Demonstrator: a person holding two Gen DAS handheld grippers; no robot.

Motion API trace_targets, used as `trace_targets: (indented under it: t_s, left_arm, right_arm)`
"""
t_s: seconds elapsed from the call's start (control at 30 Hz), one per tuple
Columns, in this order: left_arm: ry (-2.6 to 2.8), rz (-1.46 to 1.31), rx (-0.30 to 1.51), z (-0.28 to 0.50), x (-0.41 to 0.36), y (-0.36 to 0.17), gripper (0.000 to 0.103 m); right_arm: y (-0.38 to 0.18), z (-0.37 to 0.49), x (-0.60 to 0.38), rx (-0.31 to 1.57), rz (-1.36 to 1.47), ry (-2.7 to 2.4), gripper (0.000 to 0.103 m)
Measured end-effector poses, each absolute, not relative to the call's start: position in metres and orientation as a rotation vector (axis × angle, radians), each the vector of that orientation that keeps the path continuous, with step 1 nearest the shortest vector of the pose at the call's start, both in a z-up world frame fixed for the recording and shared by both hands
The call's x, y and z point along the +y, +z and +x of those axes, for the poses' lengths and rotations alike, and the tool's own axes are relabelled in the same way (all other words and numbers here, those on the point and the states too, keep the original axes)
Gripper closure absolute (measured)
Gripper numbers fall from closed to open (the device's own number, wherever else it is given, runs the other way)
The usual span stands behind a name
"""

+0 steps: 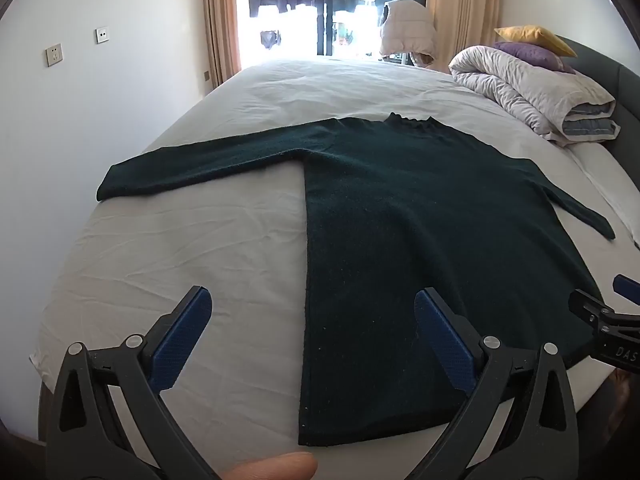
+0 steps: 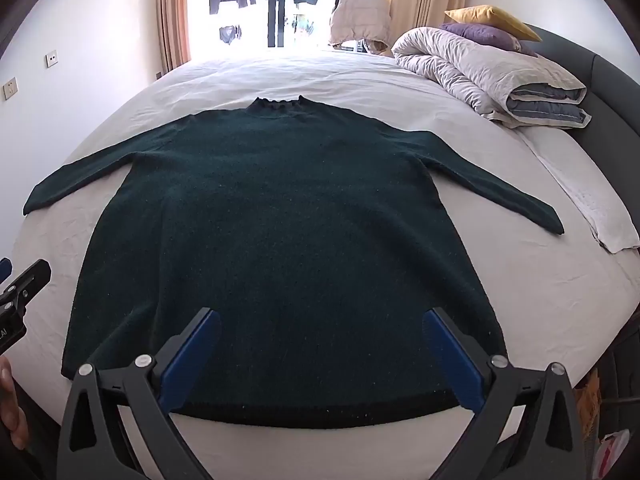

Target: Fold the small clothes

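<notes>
A dark green long-sleeved sweater [image 1: 420, 220] lies flat on the white bed sheet [image 1: 180, 248], collar away from me, both sleeves spread out; it also shows in the right wrist view [image 2: 280, 232]. My left gripper [image 1: 312, 300] is open and empty above the sweater's lower left edge. My right gripper [image 2: 322, 320] is open and empty above the hem at the middle. The right gripper's tip shows at the left wrist view's right edge [image 1: 600, 312]; the left gripper's tip shows at the right wrist view's left edge [image 2: 24, 280].
A rolled grey duvet [image 2: 488, 76] with a purple pillow [image 2: 480, 34] and a yellow pillow [image 2: 492, 16] lies at the far right by the dark headboard [image 2: 600, 80]. A white wall [image 1: 80, 120] runs along the left. A window with curtains is at the far end.
</notes>
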State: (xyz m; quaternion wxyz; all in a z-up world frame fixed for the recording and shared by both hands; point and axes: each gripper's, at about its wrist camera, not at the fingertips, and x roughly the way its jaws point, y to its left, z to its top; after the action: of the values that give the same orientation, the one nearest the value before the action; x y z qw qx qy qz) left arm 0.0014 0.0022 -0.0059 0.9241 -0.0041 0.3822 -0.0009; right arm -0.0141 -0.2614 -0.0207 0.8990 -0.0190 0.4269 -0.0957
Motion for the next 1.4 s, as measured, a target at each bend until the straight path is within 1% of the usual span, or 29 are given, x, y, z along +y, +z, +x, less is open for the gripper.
trace_targets:
  t_s: [1.4]
  left_arm:
    - [0.0,-0.007,0.795,-0.008,0.003,-0.011,0.0]
  right_arm:
    - [-0.026,-0.014,-0.259,0.905,-0.05,-0.196,0.0]
